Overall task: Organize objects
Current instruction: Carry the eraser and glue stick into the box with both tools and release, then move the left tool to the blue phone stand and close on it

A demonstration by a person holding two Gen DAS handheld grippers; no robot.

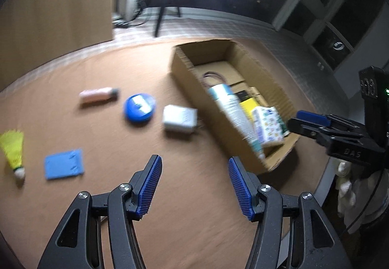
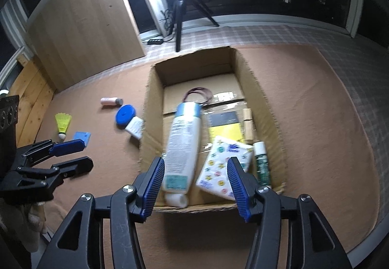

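Both your left gripper (image 1: 194,183) and right gripper (image 2: 195,185) hang open and empty; reach carelessly and you may knock the white charger block (image 1: 180,119) against the open cardboard box (image 1: 192,84).

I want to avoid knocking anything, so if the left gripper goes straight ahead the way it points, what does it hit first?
Probably the white adapter, which lies on the mat ahead of the open left gripper, slightly left of centre. The box corner is close on the right; depth is hard to judge.
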